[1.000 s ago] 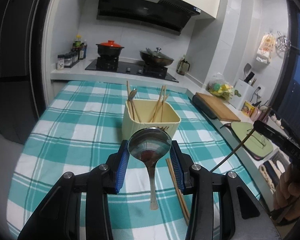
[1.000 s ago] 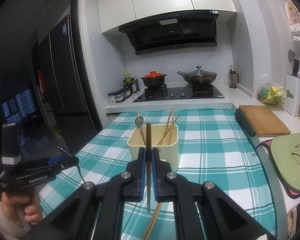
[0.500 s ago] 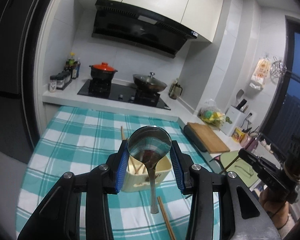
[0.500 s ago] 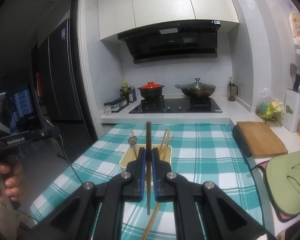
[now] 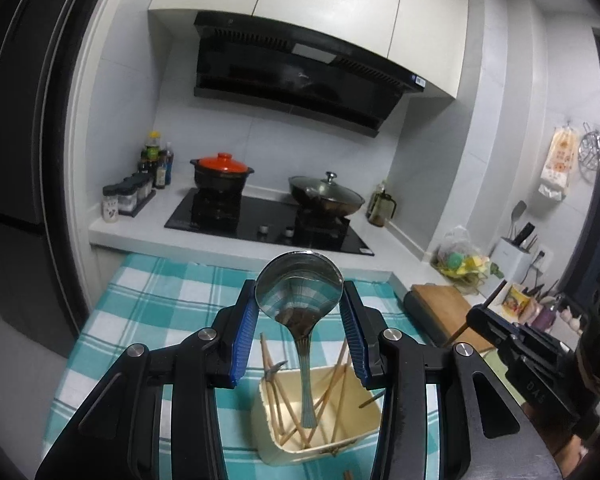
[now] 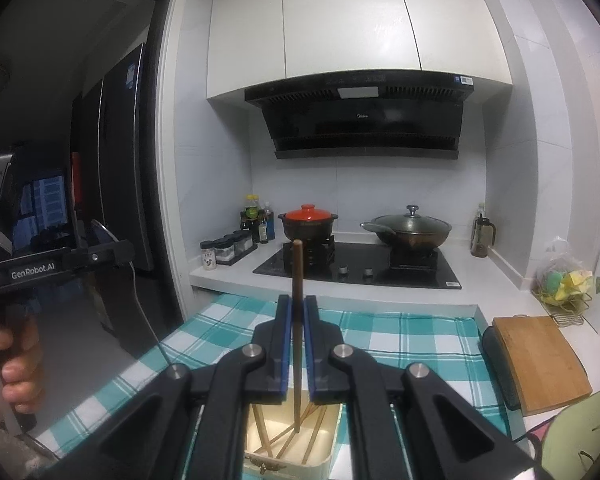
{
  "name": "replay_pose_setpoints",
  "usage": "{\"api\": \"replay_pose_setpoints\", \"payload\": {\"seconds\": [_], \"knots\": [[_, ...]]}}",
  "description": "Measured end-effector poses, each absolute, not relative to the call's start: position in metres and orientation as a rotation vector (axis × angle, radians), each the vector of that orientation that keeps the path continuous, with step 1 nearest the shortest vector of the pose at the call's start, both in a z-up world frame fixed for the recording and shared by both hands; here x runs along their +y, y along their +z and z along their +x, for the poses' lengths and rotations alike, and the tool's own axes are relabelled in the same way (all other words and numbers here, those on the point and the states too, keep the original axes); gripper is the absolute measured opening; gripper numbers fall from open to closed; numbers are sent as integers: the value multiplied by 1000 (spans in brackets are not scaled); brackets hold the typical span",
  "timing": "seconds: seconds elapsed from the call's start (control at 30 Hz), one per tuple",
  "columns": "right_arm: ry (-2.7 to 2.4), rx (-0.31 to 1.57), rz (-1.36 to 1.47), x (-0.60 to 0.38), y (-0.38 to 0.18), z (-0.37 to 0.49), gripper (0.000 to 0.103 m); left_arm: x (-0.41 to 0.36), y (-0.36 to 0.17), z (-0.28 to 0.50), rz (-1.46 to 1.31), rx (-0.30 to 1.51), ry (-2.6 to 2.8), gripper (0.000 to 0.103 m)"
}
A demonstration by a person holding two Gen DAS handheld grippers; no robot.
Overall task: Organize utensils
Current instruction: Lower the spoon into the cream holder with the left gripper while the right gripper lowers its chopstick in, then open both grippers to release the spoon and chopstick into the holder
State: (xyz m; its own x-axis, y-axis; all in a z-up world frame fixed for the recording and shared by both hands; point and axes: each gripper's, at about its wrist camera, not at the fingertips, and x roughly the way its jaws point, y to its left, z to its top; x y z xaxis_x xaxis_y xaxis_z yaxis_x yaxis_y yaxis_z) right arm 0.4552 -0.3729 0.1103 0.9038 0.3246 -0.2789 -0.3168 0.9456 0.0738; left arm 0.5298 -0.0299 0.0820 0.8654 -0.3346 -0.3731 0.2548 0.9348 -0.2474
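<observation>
Utensils: several chopsticks already in cream bin (image 5: 320, 432); left gripper (image 5: 300, 344) clamps spoon (image 5: 300, 292), right gripper (image 6: 296, 344) clamps chopstick (image 6: 297, 280), both over bin, unreleased

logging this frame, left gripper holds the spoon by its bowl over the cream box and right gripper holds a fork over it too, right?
Not quite: the right gripper holds a chopstick, not a fork, as the right wrist view shows. The rest stands: the left gripper grips the spoon by its bowl over the cream box.
</observation>
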Motion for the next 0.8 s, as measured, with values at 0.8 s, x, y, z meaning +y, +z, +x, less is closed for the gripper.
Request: {"api": "replay_pose_setpoints", "payload": {"seconds": [0.8], "knots": [[428,758,128,-343,-20,579,7,-83,-54,632,-116,786,-276,45]]}}
